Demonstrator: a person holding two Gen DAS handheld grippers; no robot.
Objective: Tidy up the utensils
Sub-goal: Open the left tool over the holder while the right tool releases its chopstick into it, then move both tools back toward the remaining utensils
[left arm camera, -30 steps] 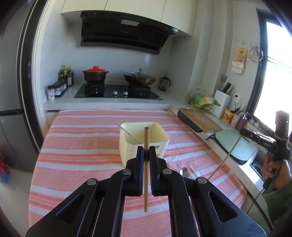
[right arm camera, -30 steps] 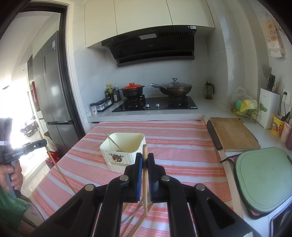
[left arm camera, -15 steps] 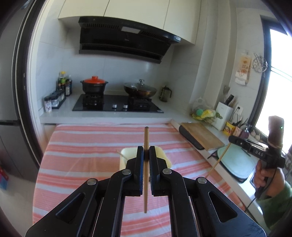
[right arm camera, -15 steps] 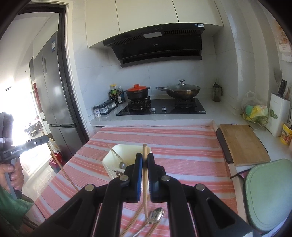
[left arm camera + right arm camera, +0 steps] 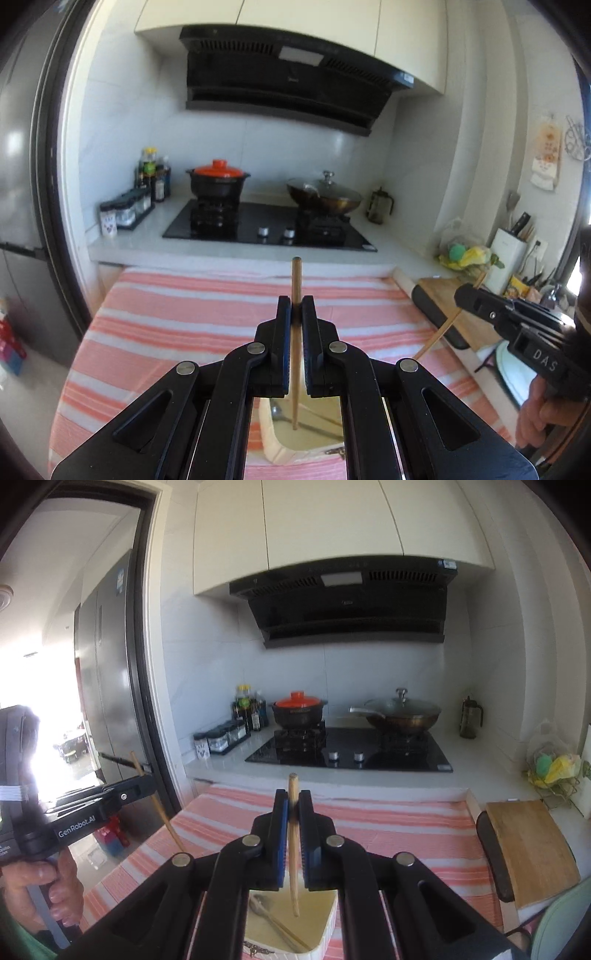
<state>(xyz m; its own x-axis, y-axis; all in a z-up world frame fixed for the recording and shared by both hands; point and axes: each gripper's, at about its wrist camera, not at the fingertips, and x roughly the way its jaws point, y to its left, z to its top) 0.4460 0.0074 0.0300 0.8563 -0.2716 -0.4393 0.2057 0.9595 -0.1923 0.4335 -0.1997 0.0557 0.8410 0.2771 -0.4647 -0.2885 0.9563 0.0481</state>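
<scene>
My left gripper (image 5: 295,314) is shut on a wooden chopstick (image 5: 295,280) held upright, its lower tip hanging over the cream utensil holder (image 5: 273,443) just below. My right gripper (image 5: 293,805) is shut on a second wooden chopstick (image 5: 293,786), also upright over the same holder (image 5: 325,934). Inside the holder lie a metal spoon (image 5: 258,904) and another chopstick (image 5: 288,934). Each gripper shows in the other's view: the right one (image 5: 476,299) at the right, the left one (image 5: 136,786) at the left, each with its chopstick.
The table wears a pink-and-white striped cloth (image 5: 184,317). Behind it is a counter with a black hob (image 5: 266,225), a red-lidded pot (image 5: 218,181) and a wok (image 5: 321,195). A wooden cutting board (image 5: 528,845) and a green mat lie at the right. A fridge (image 5: 103,686) stands at the left.
Both grippers have risen and moved forward over the holder, which has slid from mid-view to beneath the jaws. Both chopsticks stay gripped.
</scene>
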